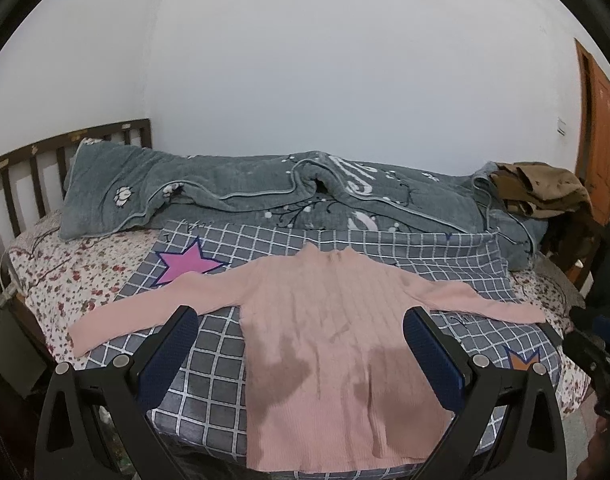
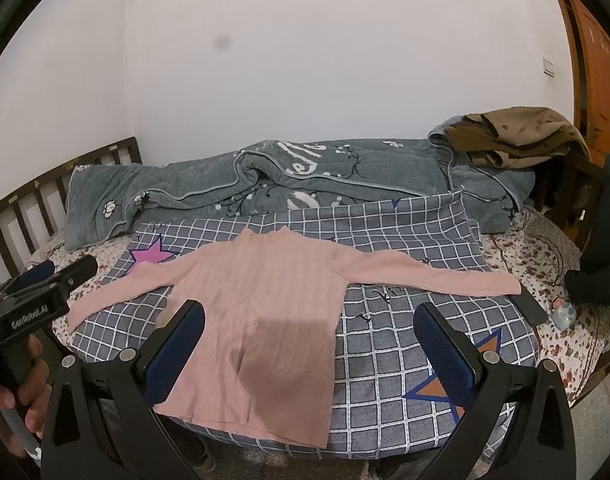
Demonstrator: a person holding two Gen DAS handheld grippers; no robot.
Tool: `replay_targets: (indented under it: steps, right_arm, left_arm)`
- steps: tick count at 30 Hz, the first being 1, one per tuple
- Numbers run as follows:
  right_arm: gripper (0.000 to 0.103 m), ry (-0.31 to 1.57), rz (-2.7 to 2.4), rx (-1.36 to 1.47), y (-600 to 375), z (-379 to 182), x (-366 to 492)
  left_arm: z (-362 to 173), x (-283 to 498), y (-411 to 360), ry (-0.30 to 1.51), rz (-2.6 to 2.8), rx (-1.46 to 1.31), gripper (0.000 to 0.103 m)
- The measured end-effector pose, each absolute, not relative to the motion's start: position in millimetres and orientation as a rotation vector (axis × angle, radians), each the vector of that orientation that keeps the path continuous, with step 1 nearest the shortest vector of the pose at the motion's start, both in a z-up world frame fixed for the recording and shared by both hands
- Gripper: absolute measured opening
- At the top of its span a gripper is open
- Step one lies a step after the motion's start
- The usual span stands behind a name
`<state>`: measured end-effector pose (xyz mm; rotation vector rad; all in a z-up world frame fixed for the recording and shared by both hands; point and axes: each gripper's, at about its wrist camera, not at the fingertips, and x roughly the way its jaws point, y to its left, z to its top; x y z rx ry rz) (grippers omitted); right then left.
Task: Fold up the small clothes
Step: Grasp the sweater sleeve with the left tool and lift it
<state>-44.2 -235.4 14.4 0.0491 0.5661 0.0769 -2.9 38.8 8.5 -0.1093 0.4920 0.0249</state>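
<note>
A pink ribbed long-sleeved sweater (image 1: 325, 340) lies flat, face up, on a grey checked cloth (image 1: 217, 352), sleeves spread left and right, hem toward me. It also shows in the right wrist view (image 2: 257, 316). My left gripper (image 1: 301, 320) is open and empty, hovering above the sweater's lower body; it also shows at the left edge of the right wrist view (image 2: 53, 276). My right gripper (image 2: 309, 316) is open and empty, above the sweater's right side and the checked cloth (image 2: 405, 360).
A crumpled grey quilt (image 1: 245, 196) lies along the wall behind the cloth. Brown clothes (image 2: 521, 136) are piled at the right end. A dark headboard (image 1: 21, 184) stands at left. A dark phone (image 2: 529, 306) and a small bottle (image 2: 565, 314) lie right. An orange door (image 2: 597, 72) stands far right.
</note>
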Motion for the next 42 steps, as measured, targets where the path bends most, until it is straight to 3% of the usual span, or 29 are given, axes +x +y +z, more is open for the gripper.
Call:
replay_targets:
  steps: [7,17,25,33,38,42]
  right_arm:
    - [0.102,0.578,0.115,0.038,-229,0,-31]
    - [0.102,0.602,0.146,0.011,-197,-61,17]
    - [0.092,0.648,0.185,0.006,-170,-100,67]
    - [0.09,0.656,0.229,-0.071,-140,-134,96]
    - [0.09,0.672,0.245,-0.077,-132,-150,113]
    - [0.09,0.671,0.26,-0.056,-133,-155,124]
  left_arm:
    - [-20,19,72,0.516,0.029,-0.167,0.103]
    - [-107,72,176,0.611,0.136,-0.275,0.102]
    - [-181,85,290,0.657,0.262,-0.499,0.1]
    - [-230,93,359,0.7,0.299,-0.686,0.077]
    - [-240,94,386,0.624,0.338,-0.787,0.068]
    - [-244,92,401,0.588,0.43,-0.845,0.05]
